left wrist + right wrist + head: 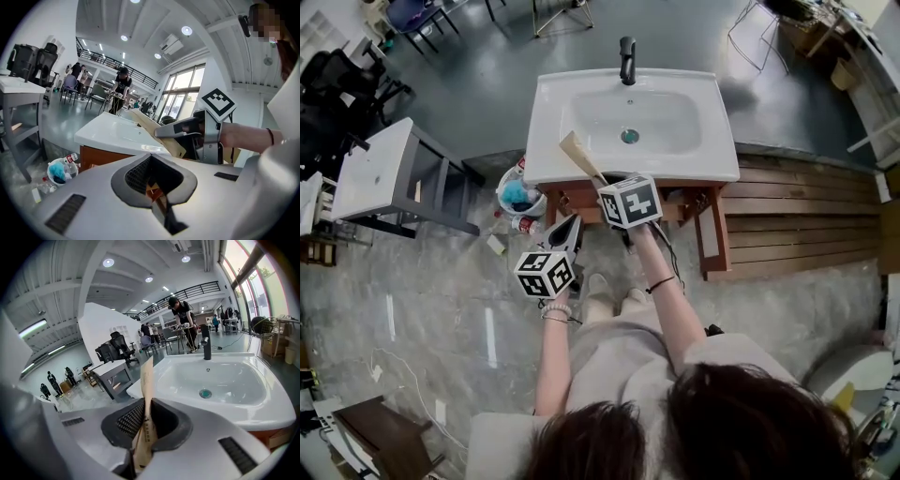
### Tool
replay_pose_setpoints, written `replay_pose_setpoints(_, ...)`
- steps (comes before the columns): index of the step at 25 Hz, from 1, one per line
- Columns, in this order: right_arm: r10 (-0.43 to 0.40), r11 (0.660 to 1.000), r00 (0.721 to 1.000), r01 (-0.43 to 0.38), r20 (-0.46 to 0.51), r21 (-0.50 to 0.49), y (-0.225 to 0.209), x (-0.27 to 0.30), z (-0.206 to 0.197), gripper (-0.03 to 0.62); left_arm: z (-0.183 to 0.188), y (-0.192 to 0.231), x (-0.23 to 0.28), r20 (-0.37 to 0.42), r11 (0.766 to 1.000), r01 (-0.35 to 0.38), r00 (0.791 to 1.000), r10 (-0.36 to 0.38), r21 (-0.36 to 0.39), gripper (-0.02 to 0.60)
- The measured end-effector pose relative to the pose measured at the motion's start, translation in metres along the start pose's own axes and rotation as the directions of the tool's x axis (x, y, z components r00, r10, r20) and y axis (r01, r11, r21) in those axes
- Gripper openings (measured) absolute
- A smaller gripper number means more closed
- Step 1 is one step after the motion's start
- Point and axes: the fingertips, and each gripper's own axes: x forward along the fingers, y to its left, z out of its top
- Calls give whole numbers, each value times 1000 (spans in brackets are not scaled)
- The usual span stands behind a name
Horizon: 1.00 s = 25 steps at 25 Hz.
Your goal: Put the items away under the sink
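Note:
A white sink (630, 122) sits on a wooden cabinet (712, 234), seen from above in the head view. My right gripper (602, 180) is over the basin's front edge, shut on a flat brown paper packet (577, 150) that sticks up over the rim. In the right gripper view the packet (147, 380) stands upright between the jaws (146, 425). My left gripper (573, 225) is lower and to the left, in front of the cabinet. Its jaws (152, 187) are together with nothing in them. In the left gripper view the right gripper (180, 131) and the packet (150, 124) show ahead.
A black faucet (627, 58) stands at the basin's back. On the floor left of the cabinet is a white tub (519, 197) with something blue in it, among bottles. A grey table (384, 173) stands further left and wooden decking (797, 216) lies to the right.

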Motion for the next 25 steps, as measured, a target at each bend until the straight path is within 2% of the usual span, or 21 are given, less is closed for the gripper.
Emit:
replay_pose_setpoints(3,18,999,1000,-18,-2,-37,2,-15,-7,48,-5,-14,-5,18,1000,-17,1000,17,1,2)
replay_pose_setpoints(7,56,998,998,-56,2,-40,4,-27,-22,48,-17,-33,-9,37,999,-32,999,32,6,2)
replay_pose_setpoints(14,68,998,998,-68,0,1,2,-45,-43,48,-43,-54,-14,-3,1000,-24,1000,24,7,2)
replay_pose_setpoints(19,70,996,998,-70,8,60,1,-55,-51,48,-45,-58,-13,-5,1000,-19,1000,19,7,2)
replay_pose_setpoints(25,66,995,998,-66,12,78,9,-55,-61,48,-46,-59,-10,5,1000,8,1000,-8,5,2)
